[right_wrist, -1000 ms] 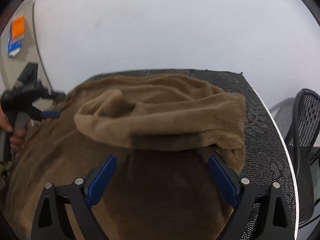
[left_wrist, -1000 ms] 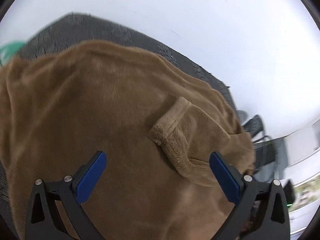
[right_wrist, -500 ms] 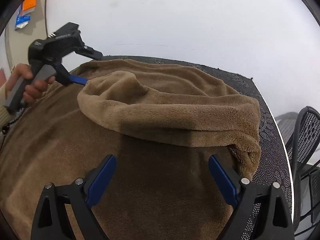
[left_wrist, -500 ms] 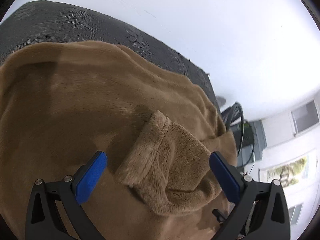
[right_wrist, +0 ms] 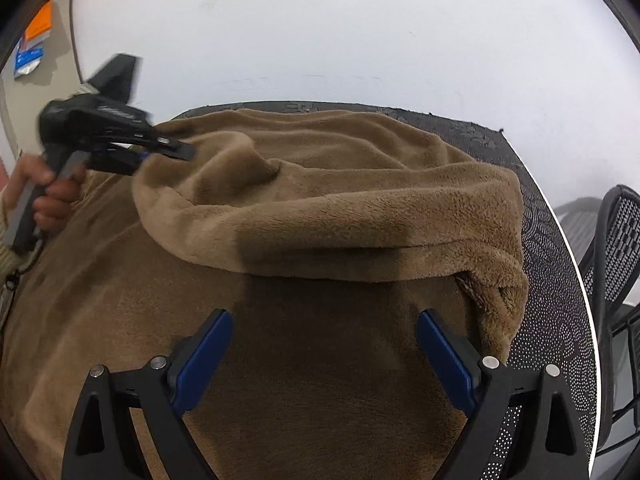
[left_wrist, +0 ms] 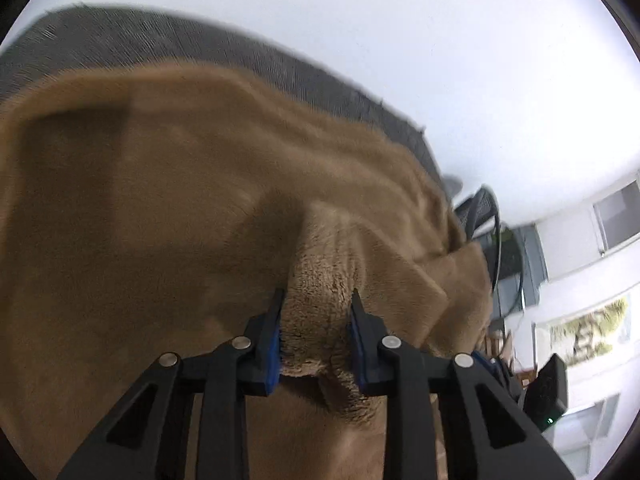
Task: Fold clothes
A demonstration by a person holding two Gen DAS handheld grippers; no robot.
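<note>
Left wrist view: left gripper [left_wrist: 316, 300], jaws having just been closing, is pinching a raised fold of the brown fleece garment [left_wrist: 160, 220], which is lying spread over a dark mat [right_wrist: 560, 280]. Right gripper [right_wrist: 324, 344] is hovering above it, jaws spread wide, gripping nothing.

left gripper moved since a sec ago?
Yes. In the right wrist view the left gripper went up and right along the mat's far edge; its jaws just closed on the sleeve cuff.

White wall [right_wrist: 320, 32], mesh chair [right_wrist: 616, 240], windows [left_wrist: 616, 220]
</note>
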